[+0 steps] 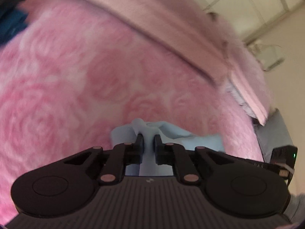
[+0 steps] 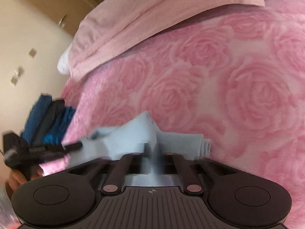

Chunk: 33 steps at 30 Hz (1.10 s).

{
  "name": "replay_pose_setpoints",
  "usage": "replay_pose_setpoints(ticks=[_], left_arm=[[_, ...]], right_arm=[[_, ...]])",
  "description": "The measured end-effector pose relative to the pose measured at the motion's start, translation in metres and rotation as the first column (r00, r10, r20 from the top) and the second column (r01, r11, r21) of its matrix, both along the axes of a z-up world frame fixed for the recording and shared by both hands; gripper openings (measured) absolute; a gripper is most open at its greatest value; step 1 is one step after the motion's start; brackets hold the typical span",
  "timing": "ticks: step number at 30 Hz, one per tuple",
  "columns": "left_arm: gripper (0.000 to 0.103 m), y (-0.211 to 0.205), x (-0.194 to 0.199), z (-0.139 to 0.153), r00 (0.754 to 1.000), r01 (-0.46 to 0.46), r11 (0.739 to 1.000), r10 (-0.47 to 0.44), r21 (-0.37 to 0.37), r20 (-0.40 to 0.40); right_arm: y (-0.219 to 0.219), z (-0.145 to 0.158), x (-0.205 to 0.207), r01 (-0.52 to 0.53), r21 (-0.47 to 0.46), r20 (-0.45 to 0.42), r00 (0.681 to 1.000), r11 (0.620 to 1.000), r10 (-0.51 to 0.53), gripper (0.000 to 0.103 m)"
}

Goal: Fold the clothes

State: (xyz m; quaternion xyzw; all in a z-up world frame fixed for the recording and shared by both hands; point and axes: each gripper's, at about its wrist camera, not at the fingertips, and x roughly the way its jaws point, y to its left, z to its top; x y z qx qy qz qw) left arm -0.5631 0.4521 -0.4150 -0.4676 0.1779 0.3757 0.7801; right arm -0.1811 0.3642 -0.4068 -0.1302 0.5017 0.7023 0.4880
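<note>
Two grippers hold one pale blue garment above a bed spread with a pink rose-patterned blanket. On the left side, the left gripper has its fingers nearly together, pinching a bunched ridge of the blue cloth that rises between the tips and runs back toward the camera. In the right wrist view the same gripper shows as a dark bar reaching in from the left edge, its tip on the cloth's left end.

Moving right, the right gripper is blurred, so the fingertips cannot be made out clearly; they appear pressed together on a fold of the garment, which peaks just ahead of them. The cloth stretches crosswise between the two grips, its long axis running left to right, with a ribbed band hanging at the right end. My reading is that the next move depends on this span: both hands are equally engaged, and the cloth lies directly in front of and slightly beyond each pair of fingertips, ready to be laid down or doubled over.

The garment looks thin, soft and limp. The blanket is plush and fuzzy. A plain pink pillow lies at the far edge, and a stack of folded dark blue clothes sits at the bed's left side.
</note>
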Motion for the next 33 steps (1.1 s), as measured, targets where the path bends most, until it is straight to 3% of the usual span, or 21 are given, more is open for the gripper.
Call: replay_pose_setpoints(ticks=[3, 5, 8, 11, 12, 13, 14, 16, 19, 23, 26, 28, 30, 31, 33], left_arm=[[0.008, 0.001, 0.003, 0.002, 0.999, 0.049, 0.997, -0.049, 0.055, 0.001], [0.008, 0.004, 0.01, -0.006, 0.995, 0.077, 0.995, -0.072, 0.056, -0.074], [0.011, 0.002, 0.006, -0.02, 0.994, 0.04, 0.999, -0.038, 0.017, -0.1], [0.018, -0.004, -0.006, -0.016, 0.998, -0.025, 0.999, 0.023, -0.024, -0.066], [0.021, -0.007, -0.011, -0.013, 0.998, -0.04, 0.998, 0.038, -0.04, -0.056], [0.021, -0.013, -0.018, -0.01, 0.999, -0.044, 0.997, 0.042, -0.063, -0.028], [0.025, -0.019, -0.026, -0.007, 0.999, -0.045, 0.995, 0.046, -0.087, 0.002], [0.031, -0.039, -0.043, 0.001, 0.998, -0.039, 0.993, 0.045, -0.116, 0.053], [0.047, -0.078, -0.064, 0.009, 0.991, 0.006, 0.986, 0.015, -0.165, 0.13], [0.059, -0.118, -0.073, 0.013, 0.989, 0.072, 0.983, -0.048, -0.168, 0.141], [0.057, -0.123, -0.061, 0.011, 0.988, 0.111, 0.988, -0.098, -0.108, 0.119], [0.044, -0.124, -0.05, 0.008, 0.986, 0.152, 0.986, -0.147, -0.066, 0.08], [0.02, -0.125, -0.039, 0.006, 0.983, 0.182, 0.983, -0.182, -0.025, 0.008], [0.017, -0.127, -0.041, 0.005, 0.982, 0.188, 0.982, -0.188, -0.025, 0.007], [0.011, -0.13, -0.05, 0.005, 0.985, 0.153, 0.987, -0.149, -0.045, 0.084]], right_arm=[[-0.016, 0.011, 0.014, 0.067, 0.06, -0.02, 0.998, 0.996, -0.066, 0.001], [-0.016, 0.008, 0.014, 0.089, 0.046, -0.003, 0.996, 0.995, -0.089, 0.001], [0.001, -0.013, -0.006, 0.057, -0.012, 0.071, 0.996, 0.998, -0.056, 0.001], [0.01, -0.013, -0.016, 0.055, -0.035, 0.12, 0.991, 0.998, -0.051, 0.004], [0.012, -0.011, -0.017, 0.059, -0.042, 0.128, 0.99, 0.997, -0.054, 0.007], [0.01, -0.007, -0.016, 0.071, -0.048, 0.128, 0.99, 0.996, -0.065, 0.019], [0.005, -0.003, -0.014, 0.097, -0.047, 0.138, 0.986, 0.994, -0.09, 0.039], [-0.01, 0.011, -0.012, 0.16, -0.028, 0.203, 0.967, 0.987, -0.151, 0.063], [-0.047, 0.031, -0.01, 0.153, -0.009, 0.203, 0.968, 0.988, -0.148, 0.063], [-0.093, 0.036, -0.02, 0.154, -0.07, 0.193, 0.972, 0.986, -0.138, 0.061], [-0.124, 0.028, -0.026, 0.189, -0.119, 0.192, 0.968, 0.975, -0.165, 0.057], [-0.136, 0.021, -0.03, 0.219, -0.138, 0.198, 0.962, 0.966, -0.19, 0.053], [-0.14, 0.017, -0.034, 0.231, -0.133, 0.216, 0.956, 0.964, -0.199, 0.048], [-0.14, 0.015, -0.036, 0.231, -0.125, 0.229, 0.953, 0.965, -0.199, 0.043], [-0.136, 0.01, -0.037, 0.234, -0.126, 0.239, 0.95, 0.964, -0.199, 0.037]])
